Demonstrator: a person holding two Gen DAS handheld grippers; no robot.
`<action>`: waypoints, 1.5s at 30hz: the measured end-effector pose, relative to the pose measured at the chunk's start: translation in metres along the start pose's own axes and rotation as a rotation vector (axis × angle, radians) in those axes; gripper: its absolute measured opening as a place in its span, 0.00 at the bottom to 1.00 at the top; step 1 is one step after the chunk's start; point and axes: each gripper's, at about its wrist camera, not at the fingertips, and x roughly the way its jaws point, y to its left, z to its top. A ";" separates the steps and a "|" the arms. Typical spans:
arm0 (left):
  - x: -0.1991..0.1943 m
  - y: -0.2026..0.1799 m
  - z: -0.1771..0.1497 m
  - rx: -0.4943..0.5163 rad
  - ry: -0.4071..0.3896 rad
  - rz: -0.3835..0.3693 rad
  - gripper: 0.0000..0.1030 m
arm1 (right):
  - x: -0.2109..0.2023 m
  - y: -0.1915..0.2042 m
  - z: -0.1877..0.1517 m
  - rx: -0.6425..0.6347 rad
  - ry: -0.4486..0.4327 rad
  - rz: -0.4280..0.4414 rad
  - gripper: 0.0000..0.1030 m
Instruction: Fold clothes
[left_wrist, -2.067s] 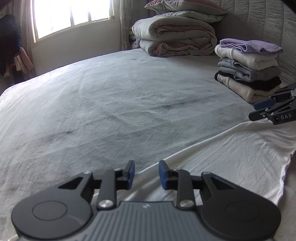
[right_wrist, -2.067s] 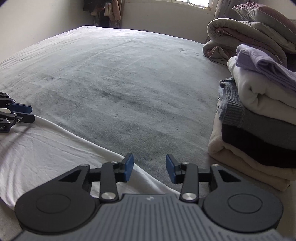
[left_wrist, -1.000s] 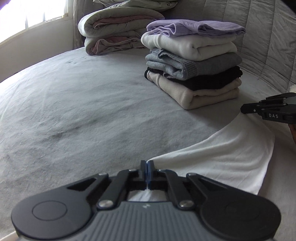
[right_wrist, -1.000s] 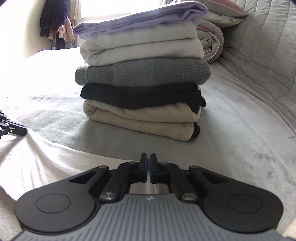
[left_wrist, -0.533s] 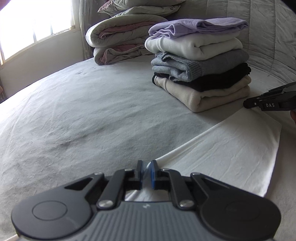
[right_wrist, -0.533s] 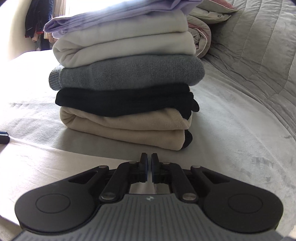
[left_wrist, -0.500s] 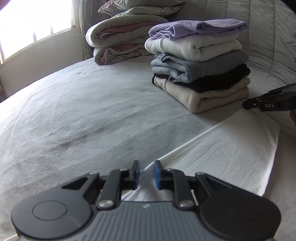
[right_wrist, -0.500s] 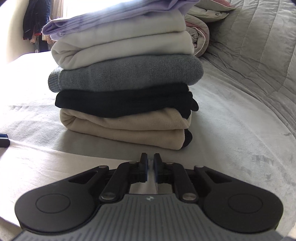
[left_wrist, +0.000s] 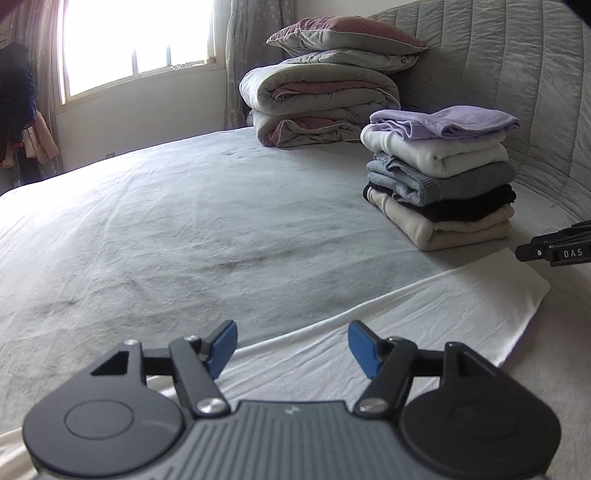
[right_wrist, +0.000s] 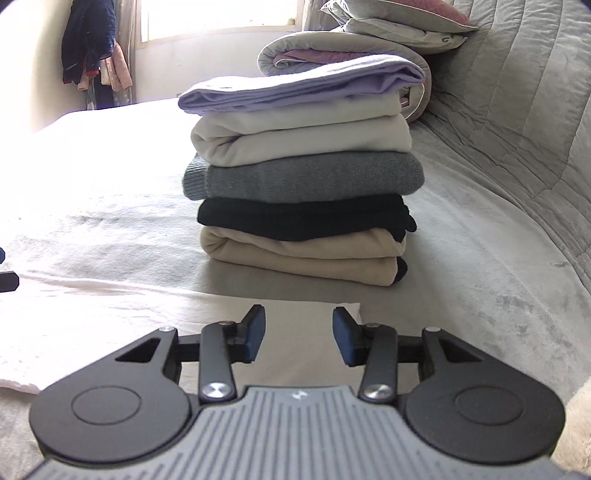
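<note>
The left gripper (left_wrist: 291, 345) has its blue-padded jaws wide apart, holding nothing, poised over the near edge of the flat white cotton garment (left_wrist: 424, 317) spread on the grey bed (left_wrist: 184, 229). The right gripper (right_wrist: 298, 338) likewise stands with jaws spread and empty above the garment's far corner. Just beyond lies one stack of five folded clothes (right_wrist: 303, 181): lilac, white, grey, black, beige. Behind it sit one rolled grey-pink duvet (left_wrist: 317, 107) and two pillows (left_wrist: 343, 40).
</note>
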 end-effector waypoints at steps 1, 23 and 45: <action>-0.006 0.006 -0.003 -0.007 0.000 0.009 0.67 | -0.003 0.004 0.000 0.001 0.001 0.006 0.44; -0.055 0.205 -0.099 -0.216 0.110 0.316 0.48 | -0.020 0.142 -0.010 -0.139 0.029 0.188 0.45; -0.104 0.149 -0.097 -0.185 0.013 0.138 0.59 | -0.048 0.187 -0.051 0.049 0.114 0.492 0.46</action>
